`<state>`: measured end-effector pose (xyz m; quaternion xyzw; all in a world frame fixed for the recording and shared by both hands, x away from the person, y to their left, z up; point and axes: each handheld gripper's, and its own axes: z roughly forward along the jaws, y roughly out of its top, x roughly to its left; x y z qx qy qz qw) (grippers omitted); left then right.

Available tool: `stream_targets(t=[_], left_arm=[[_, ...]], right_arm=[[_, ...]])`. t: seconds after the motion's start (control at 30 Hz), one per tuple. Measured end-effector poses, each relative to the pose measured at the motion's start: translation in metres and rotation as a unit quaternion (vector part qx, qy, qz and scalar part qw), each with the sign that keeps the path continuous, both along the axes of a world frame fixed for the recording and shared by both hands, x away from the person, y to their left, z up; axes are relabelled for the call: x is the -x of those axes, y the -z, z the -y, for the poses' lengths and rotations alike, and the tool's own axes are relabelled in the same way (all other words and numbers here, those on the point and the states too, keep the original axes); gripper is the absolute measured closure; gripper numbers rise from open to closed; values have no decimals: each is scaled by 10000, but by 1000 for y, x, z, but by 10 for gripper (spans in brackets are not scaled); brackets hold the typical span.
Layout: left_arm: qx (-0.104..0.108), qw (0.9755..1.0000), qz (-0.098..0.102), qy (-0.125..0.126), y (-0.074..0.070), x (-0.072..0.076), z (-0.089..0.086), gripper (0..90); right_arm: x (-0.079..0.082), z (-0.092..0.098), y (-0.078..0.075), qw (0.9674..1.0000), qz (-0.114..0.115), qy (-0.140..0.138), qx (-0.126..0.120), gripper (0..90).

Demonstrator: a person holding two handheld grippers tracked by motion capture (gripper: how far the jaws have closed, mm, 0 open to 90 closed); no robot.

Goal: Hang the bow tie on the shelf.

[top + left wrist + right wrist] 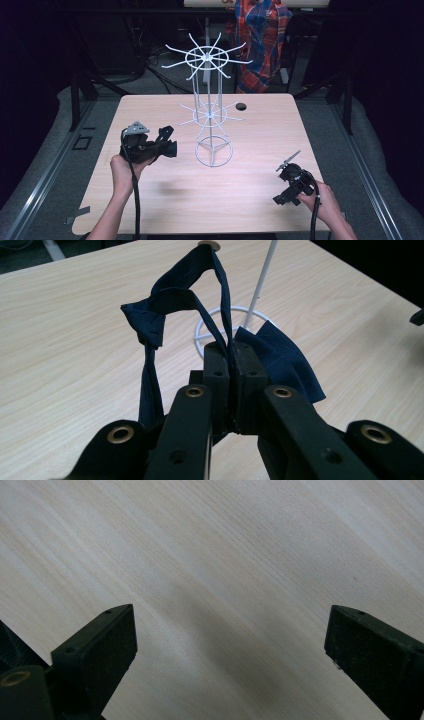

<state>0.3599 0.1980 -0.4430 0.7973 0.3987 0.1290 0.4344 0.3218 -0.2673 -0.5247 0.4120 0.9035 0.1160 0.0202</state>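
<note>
Left gripper [167, 142] sits at about 9 o'clock of the white wire hanger stand [212, 107], held above the wooden table [165, 200] in the person's left hand [124, 170]. Jaws clamped tight on a dark navy cloth [172, 305]; in the left gripper view the pads meet with a thin strip of the fabric pinched between them. The cloth loops up ahead of the jaws toward 12 o'clock, one twisted strand drops down at 9 o'clock, a wider flap hangs off at 3 o'clock. Stand's round base ring [225, 322] is just behind the cloth in that view, its upright pole rising toward 1 o'clock.

Right gripper [286, 195] is at about 4 o'clock of the stand, well apart from it, low over the table near the front right corner, held in the right hand [325, 197]. Jaws wide apart, nothing between them, bare wood grain under them in the right gripper view.

A plaid garment [260, 35] hangs behind the table at 1 o'clock.
</note>
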Motion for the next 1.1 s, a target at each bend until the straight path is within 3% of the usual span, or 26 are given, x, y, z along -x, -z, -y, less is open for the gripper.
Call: stream_targets(t=[0.3, 0.43, 0.83, 1.1], left_arm=[[315, 9995, 101, -10, -7, 3, -4, 864], [398, 9990, 180, -6, -9, 4, -2, 864], [504, 9976, 462, -63, -16, 4, 8, 863], [474, 9979, 439, 26, -16, 3, 13, 863]], right_arm=[[0, -1, 1, 10000, -6, 37, -81, 65], [0, 0, 0, 10000, -19, -9, 14, 65], [1, 1, -1, 10000, -12, -15, 32, 65], [1, 1, -1, 10000, -10, -13, 33, 65]])
